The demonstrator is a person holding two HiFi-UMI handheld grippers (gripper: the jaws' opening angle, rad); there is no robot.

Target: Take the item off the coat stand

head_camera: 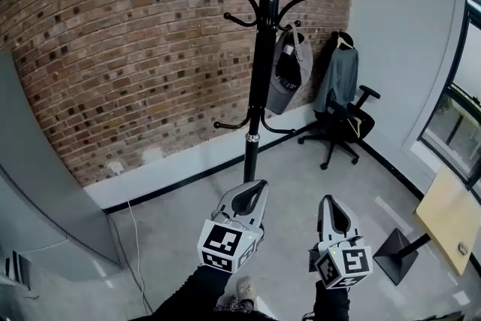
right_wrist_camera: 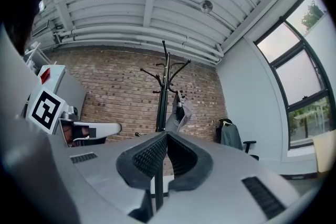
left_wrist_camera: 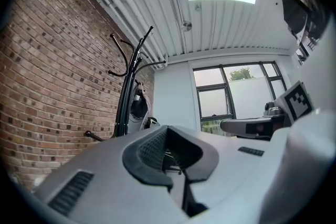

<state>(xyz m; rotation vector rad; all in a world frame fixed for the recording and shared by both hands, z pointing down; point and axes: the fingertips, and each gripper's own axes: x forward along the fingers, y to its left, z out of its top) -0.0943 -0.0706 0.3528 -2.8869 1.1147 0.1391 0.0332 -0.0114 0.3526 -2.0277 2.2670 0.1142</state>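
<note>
A black coat stand point(head_camera: 260, 71) rises before the brick wall. A grey cap point(head_camera: 288, 73) hangs from one of its middle hooks, on the stand's right side. Low in the head view, well short of the stand, my left gripper point(head_camera: 258, 186) and right gripper point(head_camera: 329, 202) are side by side. Both are shut with nothing between their jaws. In the left gripper view my gripper point(left_wrist_camera: 168, 129) points past the stand point(left_wrist_camera: 126, 99) and the cap point(left_wrist_camera: 139, 107). Straight beyond my gripper point(right_wrist_camera: 167, 135) in the right gripper view are the stand point(right_wrist_camera: 163, 94) and the cap point(right_wrist_camera: 181, 110).
An office chair point(head_camera: 344, 124) with a grey jacket point(head_camera: 338, 77) on its back stands in the right corner. A wooden tabletop point(head_camera: 451, 218) on a black base point(head_camera: 398, 255) is at the right by the window point(head_camera: 458, 109). A grey cabinet point(head_camera: 37, 184) stands at the left.
</note>
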